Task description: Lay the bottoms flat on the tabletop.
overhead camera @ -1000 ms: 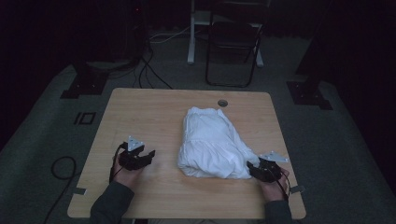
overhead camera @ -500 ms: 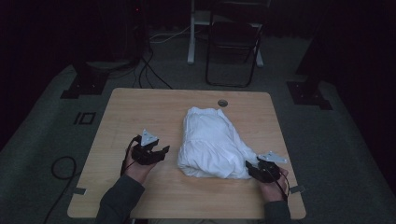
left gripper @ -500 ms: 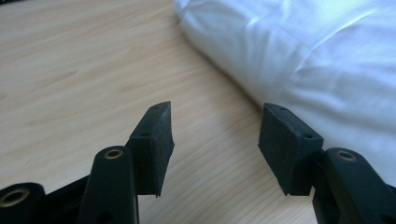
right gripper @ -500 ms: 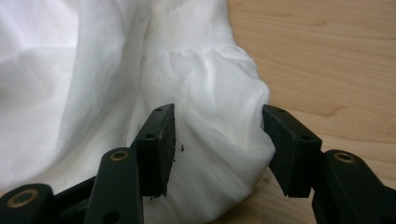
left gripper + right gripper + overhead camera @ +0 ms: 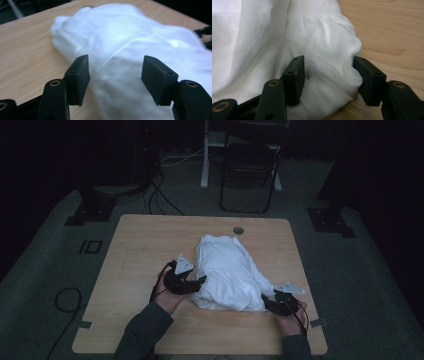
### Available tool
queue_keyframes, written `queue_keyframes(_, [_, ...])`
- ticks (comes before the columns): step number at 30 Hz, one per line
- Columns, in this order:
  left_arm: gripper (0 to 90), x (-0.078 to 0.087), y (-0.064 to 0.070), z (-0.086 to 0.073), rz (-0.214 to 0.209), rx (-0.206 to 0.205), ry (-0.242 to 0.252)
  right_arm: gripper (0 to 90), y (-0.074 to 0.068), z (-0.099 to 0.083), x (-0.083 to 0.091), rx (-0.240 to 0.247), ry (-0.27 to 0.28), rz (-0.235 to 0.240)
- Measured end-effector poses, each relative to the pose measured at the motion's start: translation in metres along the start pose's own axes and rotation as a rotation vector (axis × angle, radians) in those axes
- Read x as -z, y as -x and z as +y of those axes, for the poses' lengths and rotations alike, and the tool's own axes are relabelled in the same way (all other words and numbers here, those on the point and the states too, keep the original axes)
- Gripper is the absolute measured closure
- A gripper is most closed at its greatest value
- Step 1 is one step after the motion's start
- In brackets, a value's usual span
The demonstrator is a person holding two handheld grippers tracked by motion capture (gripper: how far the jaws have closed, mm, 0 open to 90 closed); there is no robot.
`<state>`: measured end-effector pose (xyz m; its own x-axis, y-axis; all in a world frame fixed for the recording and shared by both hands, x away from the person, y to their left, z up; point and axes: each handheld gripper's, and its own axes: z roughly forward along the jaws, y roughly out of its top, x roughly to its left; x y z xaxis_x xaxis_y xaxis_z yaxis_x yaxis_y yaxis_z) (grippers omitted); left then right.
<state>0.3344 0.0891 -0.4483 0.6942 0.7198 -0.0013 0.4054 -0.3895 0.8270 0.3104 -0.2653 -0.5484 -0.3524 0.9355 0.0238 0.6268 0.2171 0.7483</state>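
Both grippers flank the cloth [image 5: 227, 275] to grab its near corners; left gripper [image 5: 115, 71] gapes, nothing held; right gripper [image 5: 329, 75] gapes around a fold, not yet clamped.

Light wooden rectangular tabletop [image 5: 135, 245] with rounded corners, grain running lengthwise, small round dark grommet hole [image 5: 238, 230] near the far edge. Grey carpeted floor [image 5: 45, 270] all around. Beyond the far edge, black folding metal chair [image 5: 250, 170], just beside a white upright post [image 5: 205, 155]. Black cables [image 5: 155, 195] trailing across the floor toward the far left, near a black flat stand base [image 5: 90, 207]; another such base [image 5: 330, 220] at the far right. Looped black cable [image 5: 65, 300] on the floor at the left.
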Motion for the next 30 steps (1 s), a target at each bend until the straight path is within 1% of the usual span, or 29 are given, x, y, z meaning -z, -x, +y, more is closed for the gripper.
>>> queue_keyframes(1, [37.7,-0.002,0.004,0.003,-0.009,-0.015,-0.005,43.3,0.0,0.0,0.0,-0.004,0.0,0.001])
queue_keyframes(2, [37.2,-0.002,0.004,0.003,-0.009,-0.015,-0.005,43.3,0.0,0.0,0.0,-0.004,0.0,0.001])
queue_keyframes(3, [37.2,-0.008,0.014,0.008,-0.032,-0.034,-0.008,43.0,0.001,0.0,0.0,-0.01,0.0,0.004])
queue_keyframes(6, [34.7,-0.017,0.025,0.014,-0.052,-0.057,-0.009,42.6,0.002,-0.001,0.0,-0.014,0.001,0.008])
queue_keyframes(7, [34.0,-0.02,0.029,0.015,-0.054,-0.061,-0.01,42.6,0.002,-0.001,0.0,-0.014,0.001,0.009])
queue_keyframes(8, [32.8,-0.02,0.029,0.015,-0.054,-0.061,-0.01,42.6,0.002,-0.001,0.0,-0.014,0.001,0.009])
queue_keyframes(9, [32.8,-0.025,0.034,0.016,-0.057,-0.074,-0.017,42.6,0.002,-0.001,0.0,-0.016,0.0,0.01])
queue_keyframes(11, [30.7,-0.03,0.04,0.017,-0.06,-0.087,-0.019,42.4,0.002,-0.001,0.0,-0.017,0.001,0.012])
queue_keyframes(13, [29.1,-0.036,0.044,0.017,-0.073,-0.1,-0.025,42.3,0.002,-0.001,-0.001,-0.017,0.001,0.014])
queue_keyframes(16, [25.3,-0.051,0.049,0.013,-0.056,-0.115,-0.059,42.3,0.003,-0.001,-0.001,-0.015,0.003,0.014])
queue_keyframes(18, [24.8,-0.057,0.05,0.009,-0.034,-0.127,-0.073,42.2,0.003,-0.001,-0.001,-0.017,0.002,0.015])
queue_keyframes(20, [25.3,-0.063,0.049,0.005,-0.014,-0.128,-0.09,42.0,0.003,-0.001,-0.001,-0.015,0.003,0.016])
queue_keyframes(21, [26.7,-0.065,0.049,0.003,-0.001,-0.13,-0.101,41.9,0.003,-0.001,-0.001,-0.015,0.003,0.016])
queue_keyframes(22, [30.0,-0.067,0.049,0.001,0.017,-0.145,-0.11,41.9,0.003,-0.001,-0.001,-0.015,0.004,0.016])
queue_keyframes(24, [42.1,-0.068,0.047,-0.001,0.046,-0.153,-0.121,41.8,0.003,-0.001,-0.001,-0.016,0.005,0.017])
queue_keyframes(26, [58.0,-0.067,0.042,-0.003,0.048,-0.125,-0.116,41.8,0.003,-0.001,-0.001,-0.015,0.005,0.017])
queue_keyframes(28, [71.0,-0.064,0.036,-0.003,0.048,-0.094,-0.107,41.8,0.003,-0.001,-0.001,-0.015,0.004,0.019])
queue_keyframes(30, [78.1,-0.057,0.027,-0.003,0.055,-0.068,-0.104,41.7,0.003,-0.001,-0.001,-0.015,0.004,0.019])
